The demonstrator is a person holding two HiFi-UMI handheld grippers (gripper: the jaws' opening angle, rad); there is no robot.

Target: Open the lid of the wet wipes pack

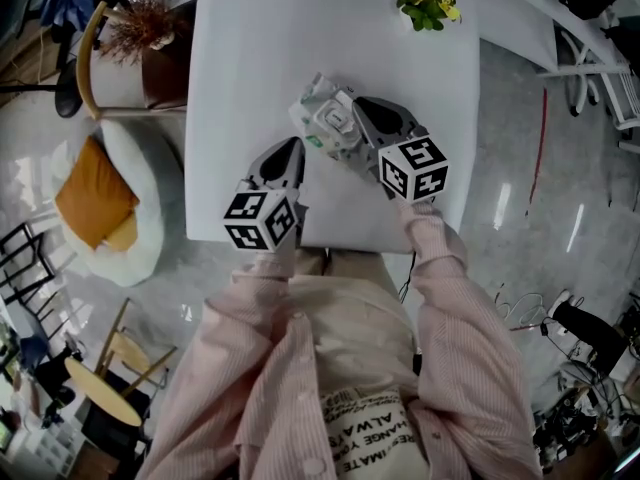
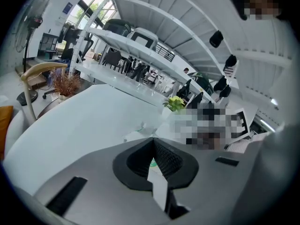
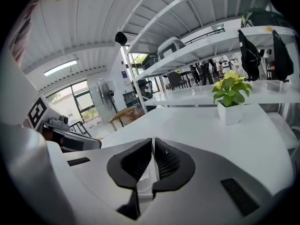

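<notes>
Head view shows white table (image 1: 260,58) on glossy floor (image 1: 520,198).

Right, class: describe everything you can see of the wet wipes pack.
The wet wipes pack is a soft, crinkled white packet with green print and a white plastic-looking lid on top. It is at the white table's near side. The left gripper is shut on its near edge; the right gripper pinches the lid.

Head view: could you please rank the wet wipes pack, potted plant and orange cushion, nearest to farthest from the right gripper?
1. Wet wipes pack, held by right gripper.
2. Potted plant, table's far edge.
3. Orange cushion, left of the table.
</notes>
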